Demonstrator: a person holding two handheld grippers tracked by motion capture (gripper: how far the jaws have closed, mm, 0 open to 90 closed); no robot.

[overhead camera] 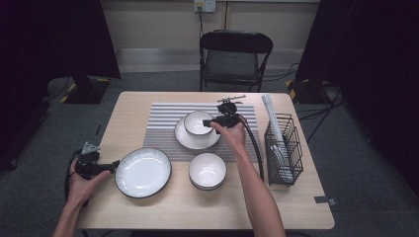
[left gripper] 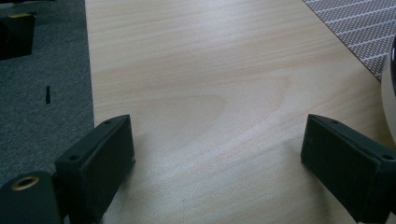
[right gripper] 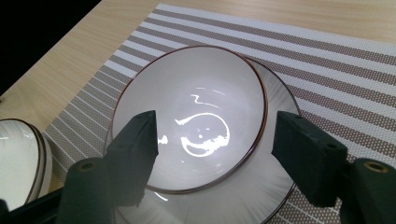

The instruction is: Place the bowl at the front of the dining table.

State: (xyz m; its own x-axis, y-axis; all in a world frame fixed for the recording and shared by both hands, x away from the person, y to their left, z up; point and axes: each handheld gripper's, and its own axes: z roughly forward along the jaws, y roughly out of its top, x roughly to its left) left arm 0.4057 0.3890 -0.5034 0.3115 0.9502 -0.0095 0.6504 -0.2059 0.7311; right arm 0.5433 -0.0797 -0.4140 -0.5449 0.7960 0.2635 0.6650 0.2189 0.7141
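my right gripper (overhead camera: 210, 121) sits above centre of the high view, jaws spread wide with nothing clamped, hanging over the small bowl (overhead camera: 198, 122). that bowl rests in a white plate (overhead camera: 184, 137) on the striped placemat (overhead camera: 163, 123). in the right gripper view the bowl (right gripper: 191, 116) lies between and beyond both jaws. my left gripper (overhead camera: 114, 166) is at lower left, jaws apart over bare table (left gripper: 210, 84), just beside the large plate (overhead camera: 143, 172). a 2nd bowl (overhead camera: 207, 170) sits lower centre, a wire rack (overhead camera: 284, 148) at right.
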